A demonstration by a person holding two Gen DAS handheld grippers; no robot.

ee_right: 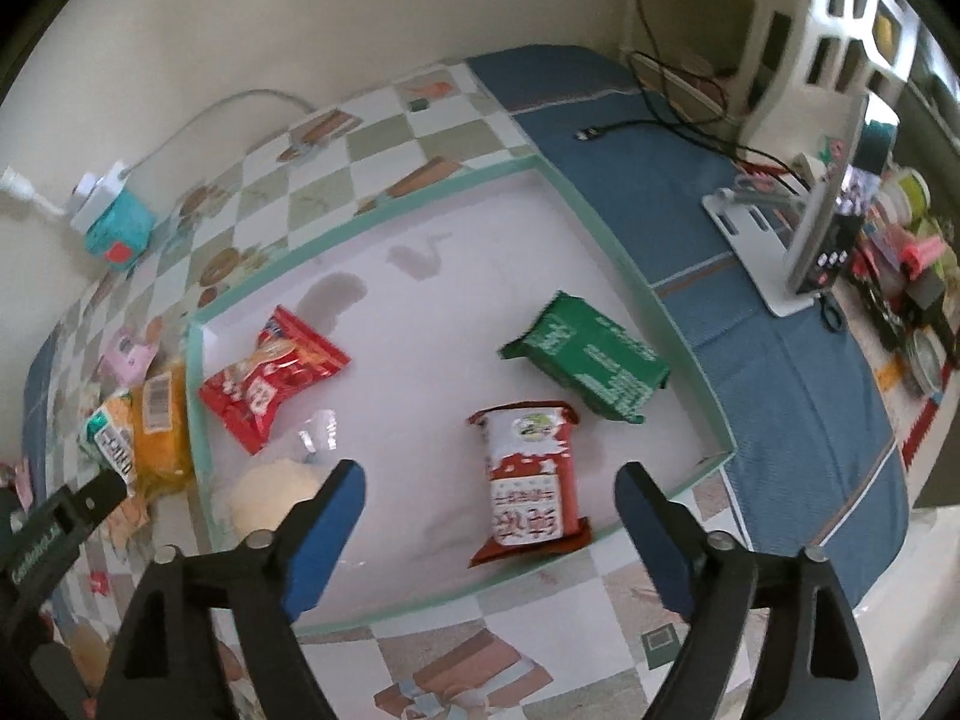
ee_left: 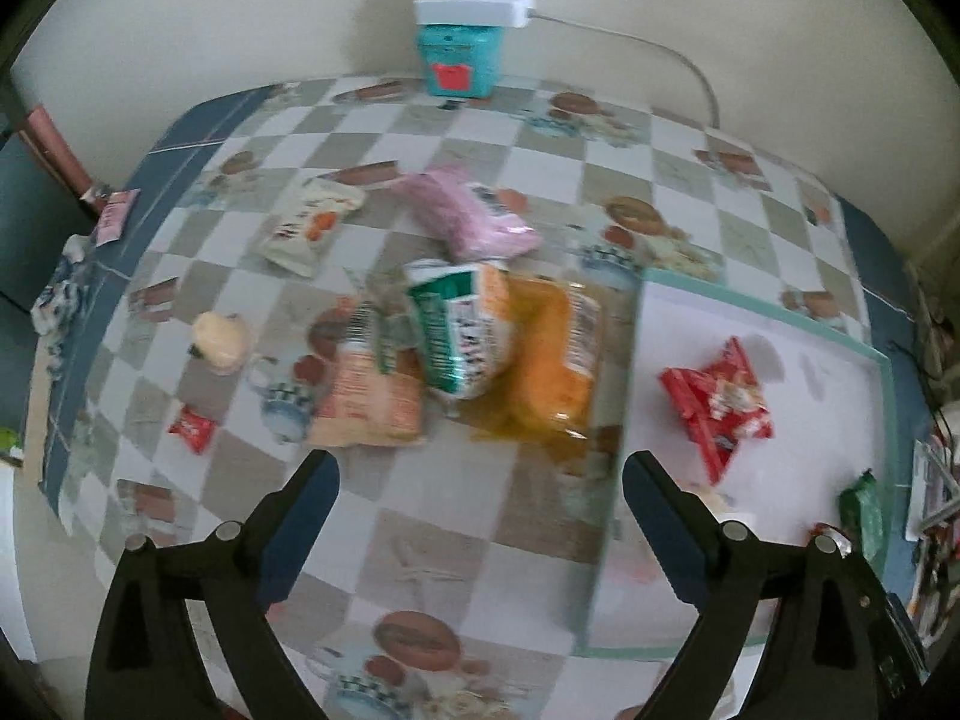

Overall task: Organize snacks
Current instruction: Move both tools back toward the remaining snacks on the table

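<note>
Left gripper [ee_left: 480,468]: jaws spread wide, nothing between them, hanging over the checkered tabletop [ee_left: 420,540]. Right gripper [ee_right: 489,477]: jaws likewise spread wide, empty, poised above the white tray [ee_right: 420,276] with its pale green rim.

Just beyond the right jaws, inside the tray: a red-and-white snack pack [ee_right: 531,483] lying flat near the front rim, a green packet [ee_right: 591,354] farther back, a red snack bag [ee_right: 270,378] toward the left rim, and a pale round item [ee_right: 273,495] by the left blue pad, possibly a wrapped bun, too blurred to say.

Ahead of the left jaws, outside the tray: a heap of snacks, with a green-and-white bag [ee_left: 462,330] on top of an orange bag [ee_left: 552,360] and a peach-coloured packet [ee_left: 372,402]. Behind the heap, a pink packet [ee_left: 474,216] and a white pouch [ee_left: 312,222]. Off to the left, a small red packet [ee_left: 192,429] and a cream-coloured piece [ee_left: 221,341]. At the wall, a teal box [ee_left: 459,57].
</note>
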